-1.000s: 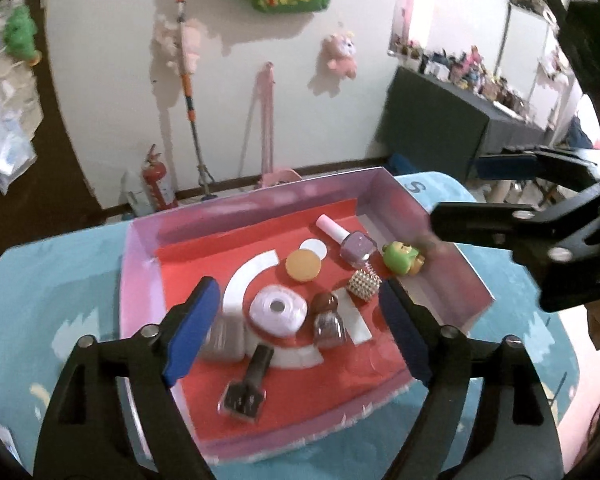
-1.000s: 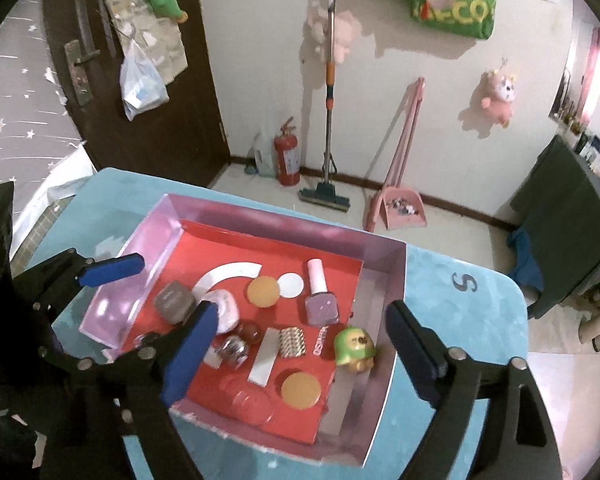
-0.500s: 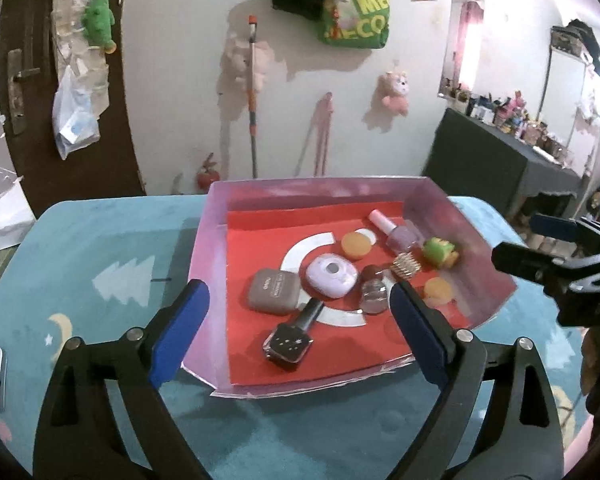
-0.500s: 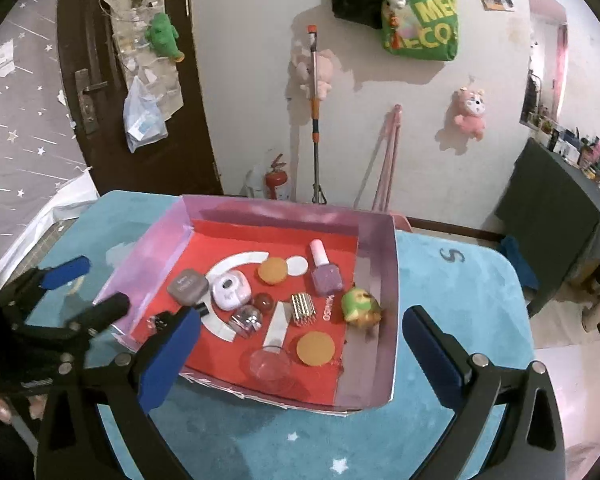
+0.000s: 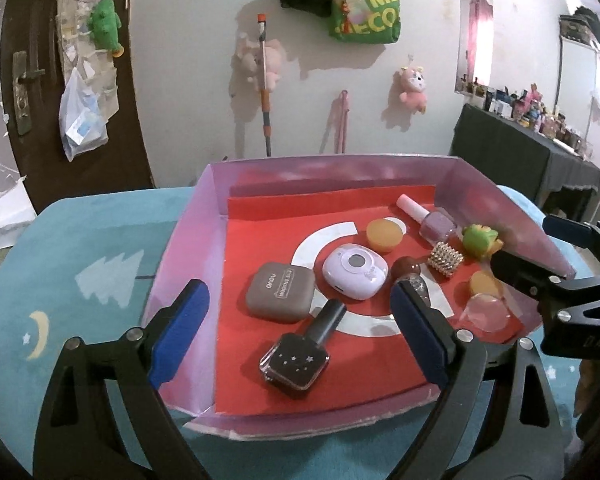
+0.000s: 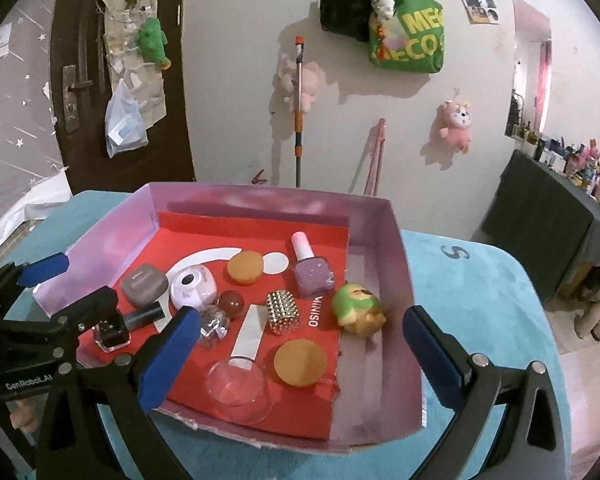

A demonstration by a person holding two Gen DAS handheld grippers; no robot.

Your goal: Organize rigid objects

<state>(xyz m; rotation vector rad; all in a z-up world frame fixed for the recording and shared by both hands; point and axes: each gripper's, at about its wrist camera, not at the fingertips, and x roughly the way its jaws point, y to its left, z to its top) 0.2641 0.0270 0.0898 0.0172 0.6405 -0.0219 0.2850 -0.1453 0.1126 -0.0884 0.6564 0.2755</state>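
At lower centre of each wrist view we find the left tongs (image 5: 298, 316) and right tongs (image 6: 300, 338) wide and empty over the shallow pink cardboard box (image 5: 332, 174) of small rigid items. We judge approach underway; next, pick one item.

Left gripper (image 5: 298, 322): angled downward, fingers (image 5: 180, 330) spread wide, blue pads facing each other, nothing clamped between them. Jaws opening over the last moments. Black frame arms and bolts filling the near edge of the left wrist view.

Right gripper (image 6: 300, 354): likewise angled downward, fingers (image 6: 432, 354) at their widest, jaws just opened further, nothing pressed by either pad. Seen from the left wrist view at the right edge (image 5: 540, 256); left gripper seen from the right wrist view at the left edge (image 6: 66, 284). Side by side, apart, not touching.
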